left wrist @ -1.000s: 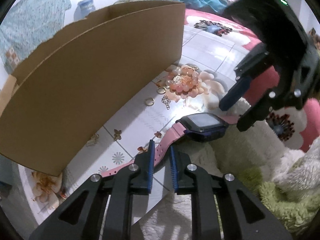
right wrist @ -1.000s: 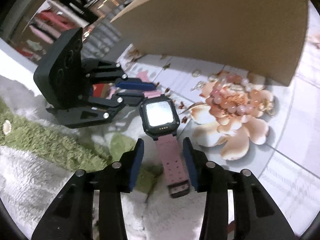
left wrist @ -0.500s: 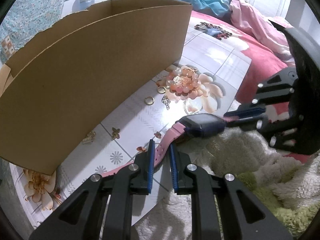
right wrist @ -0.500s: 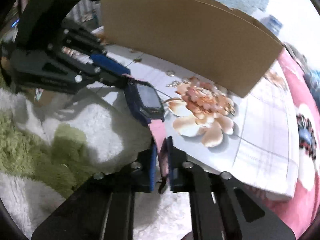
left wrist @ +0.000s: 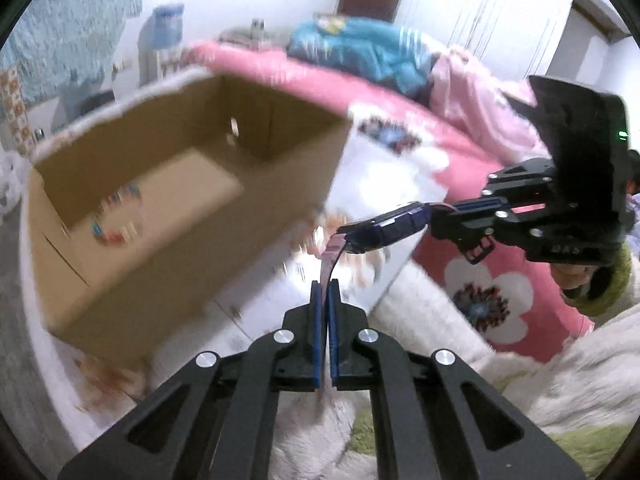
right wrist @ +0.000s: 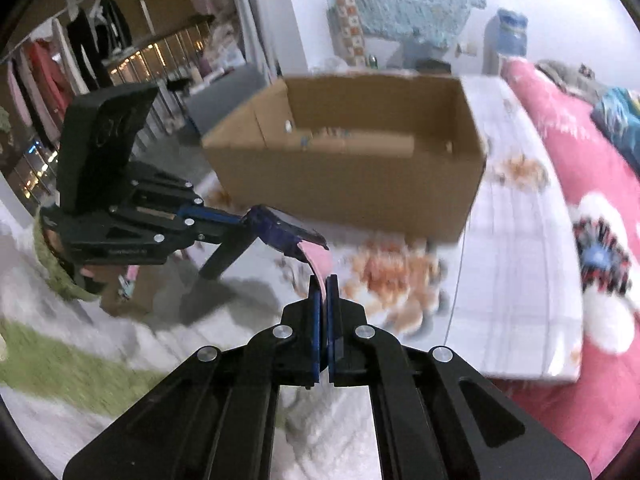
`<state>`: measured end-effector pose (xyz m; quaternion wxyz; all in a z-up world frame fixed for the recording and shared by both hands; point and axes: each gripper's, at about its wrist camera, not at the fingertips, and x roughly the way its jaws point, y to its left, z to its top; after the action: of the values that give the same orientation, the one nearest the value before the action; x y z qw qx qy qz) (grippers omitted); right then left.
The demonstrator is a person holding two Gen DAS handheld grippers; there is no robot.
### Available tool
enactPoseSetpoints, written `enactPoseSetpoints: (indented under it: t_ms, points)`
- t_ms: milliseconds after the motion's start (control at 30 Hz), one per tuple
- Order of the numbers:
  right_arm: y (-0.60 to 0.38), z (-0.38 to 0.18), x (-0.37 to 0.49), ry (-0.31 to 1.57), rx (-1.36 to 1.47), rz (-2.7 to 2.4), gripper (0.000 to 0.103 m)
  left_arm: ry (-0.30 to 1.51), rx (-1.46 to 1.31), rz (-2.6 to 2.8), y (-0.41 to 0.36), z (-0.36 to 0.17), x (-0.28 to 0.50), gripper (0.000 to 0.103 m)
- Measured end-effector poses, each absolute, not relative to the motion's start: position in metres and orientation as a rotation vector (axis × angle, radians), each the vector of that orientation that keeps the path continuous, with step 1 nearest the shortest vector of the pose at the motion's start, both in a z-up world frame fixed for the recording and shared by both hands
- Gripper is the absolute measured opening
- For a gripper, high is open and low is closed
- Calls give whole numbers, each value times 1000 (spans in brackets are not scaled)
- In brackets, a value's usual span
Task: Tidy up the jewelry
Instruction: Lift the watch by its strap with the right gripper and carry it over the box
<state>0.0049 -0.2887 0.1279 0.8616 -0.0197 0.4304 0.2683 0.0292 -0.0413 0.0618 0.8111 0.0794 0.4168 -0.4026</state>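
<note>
watch (left wrist: 380,230): one is seen
cardboard box (left wrist: 168,264): one is seen
grippers: two are counted, left gripper (left wrist: 325,286), right gripper (right wrist: 324,282)

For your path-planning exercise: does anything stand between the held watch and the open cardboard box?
Nothing visible does. The watch hangs in the air, one pink strap pinched in the left claw and the other in the right claw. Only the near wall of the cardboard box must be cleared.

Left wrist view: looks down-forward along its fingers, close over the bed. Right wrist view: likewise, facing left. Both share the cardboard box (left wrist: 168,216) (right wrist: 352,168) and watch (left wrist: 384,230) (right wrist: 284,232).
</note>
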Motion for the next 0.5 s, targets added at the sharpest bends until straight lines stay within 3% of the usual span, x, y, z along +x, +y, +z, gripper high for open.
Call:
enactPoseSetpoints:
  t_ms: [200,500]
  points:
    - [-272,160,82,891,-69,604,1,808,184,-811,-28,109,75,3]
    - [-240,111,198,1139,-212,554,1,1102,157,-739,-30,70,189,3]
